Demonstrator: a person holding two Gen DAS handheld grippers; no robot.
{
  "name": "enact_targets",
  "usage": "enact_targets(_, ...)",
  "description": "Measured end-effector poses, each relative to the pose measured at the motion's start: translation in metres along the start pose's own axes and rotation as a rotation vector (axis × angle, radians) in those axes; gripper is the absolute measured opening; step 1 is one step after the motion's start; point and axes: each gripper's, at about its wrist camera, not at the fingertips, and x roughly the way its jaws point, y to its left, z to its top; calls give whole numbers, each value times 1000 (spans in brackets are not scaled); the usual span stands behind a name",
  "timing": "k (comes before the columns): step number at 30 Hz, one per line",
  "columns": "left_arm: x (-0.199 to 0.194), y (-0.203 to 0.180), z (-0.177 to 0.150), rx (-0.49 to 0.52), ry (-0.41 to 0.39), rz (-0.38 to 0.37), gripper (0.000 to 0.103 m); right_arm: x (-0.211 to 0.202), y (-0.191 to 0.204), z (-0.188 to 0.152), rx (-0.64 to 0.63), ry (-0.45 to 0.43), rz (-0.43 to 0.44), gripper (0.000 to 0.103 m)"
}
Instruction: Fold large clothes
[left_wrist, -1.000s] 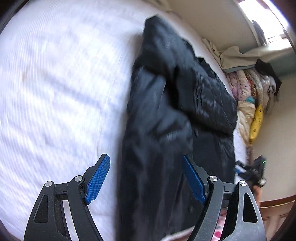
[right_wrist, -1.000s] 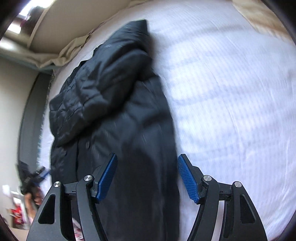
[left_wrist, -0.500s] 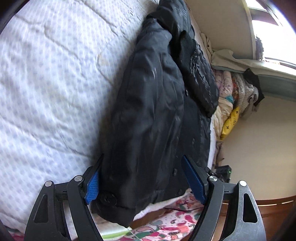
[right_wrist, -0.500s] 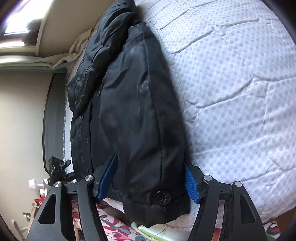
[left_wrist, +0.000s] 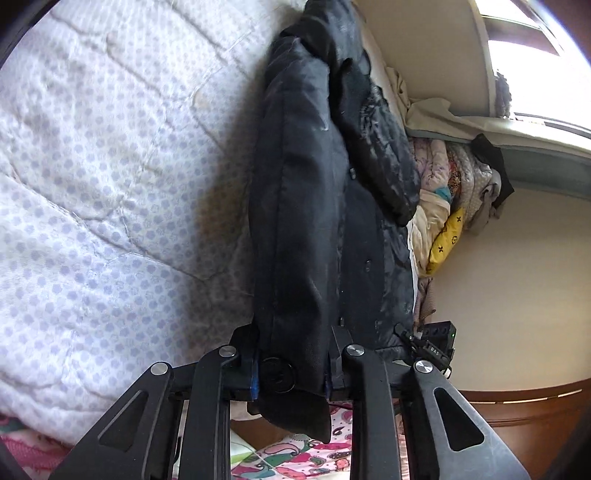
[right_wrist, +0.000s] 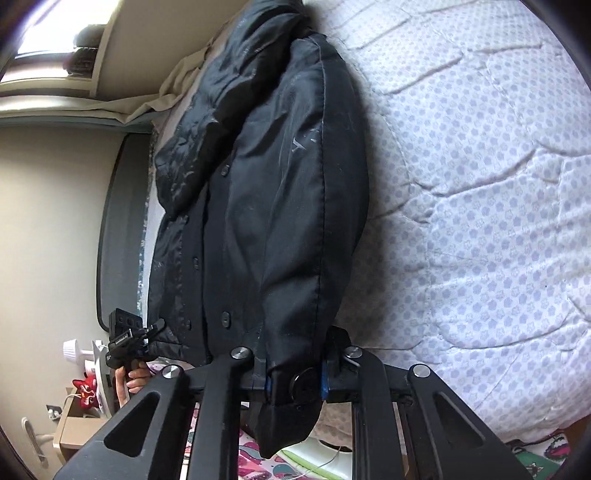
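Note:
A black padded coat (left_wrist: 314, 206) with buttons lies on a white quilted bed (left_wrist: 110, 184), its hem at the bed's near edge. My left gripper (left_wrist: 291, 373) is shut on the coat's hem corner by a large black button. The coat also shows in the right wrist view (right_wrist: 277, 221). My right gripper (right_wrist: 295, 380) is shut on the opposite hem corner, also beside a button. Each gripper shows small in the other's view: the right gripper (left_wrist: 430, 341) and the left gripper (right_wrist: 127, 341), held by a hand.
A heap of clothes and quilts (left_wrist: 458, 192) lies at the bed's far right under a window sill. The bed's near edge drops to a floral sheet (left_wrist: 295, 454). A wooden bed frame (left_wrist: 524, 410) is at the right. A small cabinet (right_wrist: 81, 428) stands on the floor.
Both grippers dropped to the coat's hem at the bed edge and closed on its two corners; they were open above the coat before.

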Motion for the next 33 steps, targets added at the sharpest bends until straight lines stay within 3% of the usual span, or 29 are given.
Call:
enact_targets(9,-41,-33,-29,72,-30,-17,27,-37,28,-23,-59,-20,42,11)
enact_targets(16,-69,-34,-52,43,-51,-42,27,-64,34,-46,-45,-54,96,11)
enact_targets(20,-77,-35,-52,28,-53,-46,27,-69,35,-43,-32,-61,106,11)
enact_targets(25,-82,-44,-38,32,-53,-72,27,-68,37,-24,-16,-65,112,11)
enact_targets(33,-82,-89,30,37,-97,-119,27,-70,70,43,-50,-115,136,11)
